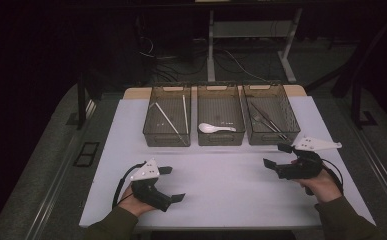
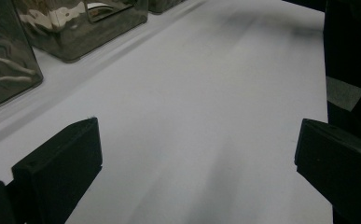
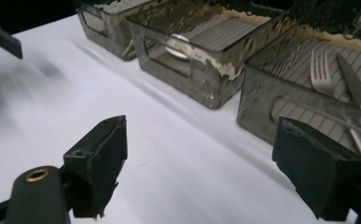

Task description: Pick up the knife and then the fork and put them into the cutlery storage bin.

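Three smoky clear bins stand in a row at the back of the white table (image 1: 221, 185). The left bin (image 1: 153, 132) holds chopsticks (image 1: 168, 121). A white spoon (image 1: 215, 128) lies in the middle bin (image 1: 221, 139). A fork (image 3: 320, 70) and a knife (image 3: 353, 86) lie in the right bin (image 1: 290, 120). My left gripper (image 1: 172, 183) rests low at the front left, open, jaws wide with bare table between them (image 2: 197, 163). At the front right, my right gripper (image 1: 276, 156) is open just before the right bin, with nothing between its jaws (image 3: 201, 172).
The table's front edge runs just behind both hands. Beyond the bins are table legs (image 1: 211, 45) and cables on a dark floor. Open white surface lies between the two grippers and in front of the bins.
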`<action>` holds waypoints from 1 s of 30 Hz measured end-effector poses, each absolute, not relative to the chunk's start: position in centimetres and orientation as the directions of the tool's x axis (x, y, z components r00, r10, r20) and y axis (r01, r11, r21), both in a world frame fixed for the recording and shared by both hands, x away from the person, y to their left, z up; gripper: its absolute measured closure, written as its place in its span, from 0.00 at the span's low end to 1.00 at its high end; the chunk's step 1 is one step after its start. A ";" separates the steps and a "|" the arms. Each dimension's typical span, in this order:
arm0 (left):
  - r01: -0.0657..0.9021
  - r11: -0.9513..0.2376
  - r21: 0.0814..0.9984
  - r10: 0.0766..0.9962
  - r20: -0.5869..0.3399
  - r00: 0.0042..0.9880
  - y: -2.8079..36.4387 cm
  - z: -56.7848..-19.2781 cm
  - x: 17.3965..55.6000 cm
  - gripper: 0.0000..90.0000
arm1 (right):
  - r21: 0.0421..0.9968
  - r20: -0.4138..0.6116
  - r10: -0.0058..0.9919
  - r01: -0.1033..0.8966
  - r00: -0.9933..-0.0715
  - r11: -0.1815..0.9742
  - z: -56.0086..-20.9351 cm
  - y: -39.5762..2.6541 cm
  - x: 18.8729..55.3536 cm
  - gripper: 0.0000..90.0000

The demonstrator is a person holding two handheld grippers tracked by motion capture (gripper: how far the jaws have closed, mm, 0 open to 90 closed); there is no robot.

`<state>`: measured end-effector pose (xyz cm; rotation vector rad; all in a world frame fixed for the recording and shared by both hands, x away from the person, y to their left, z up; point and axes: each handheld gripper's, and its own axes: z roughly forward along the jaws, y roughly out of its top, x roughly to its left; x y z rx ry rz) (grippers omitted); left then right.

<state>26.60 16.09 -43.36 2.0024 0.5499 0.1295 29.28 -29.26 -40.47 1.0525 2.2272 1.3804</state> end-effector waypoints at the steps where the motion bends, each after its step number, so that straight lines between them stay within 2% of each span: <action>1: 0.328 -0.381 0.865 0.435 -0.145 0.889 16.1 -43.4 26.6 0.00 | 0.870 0.108 0.726 0.418 -0.680 0.262 -40.6 -29.2 29.1 0.20; 21: 0.330 -0.378 0.865 0.435 -0.148 0.888 16.1 -43.4 26.6 0.00 | 0.856 0.109 0.716 0.431 -0.689 0.285 -43.4 -29.1 25.8 0.20; 30: 0.329 -0.380 0.865 0.434 -0.147 0.889 16.1 -43.4 26.6 0.00 | 0.848 0.094 0.734 0.440 -0.673 0.295 -44.1 -29.6 25.4 0.15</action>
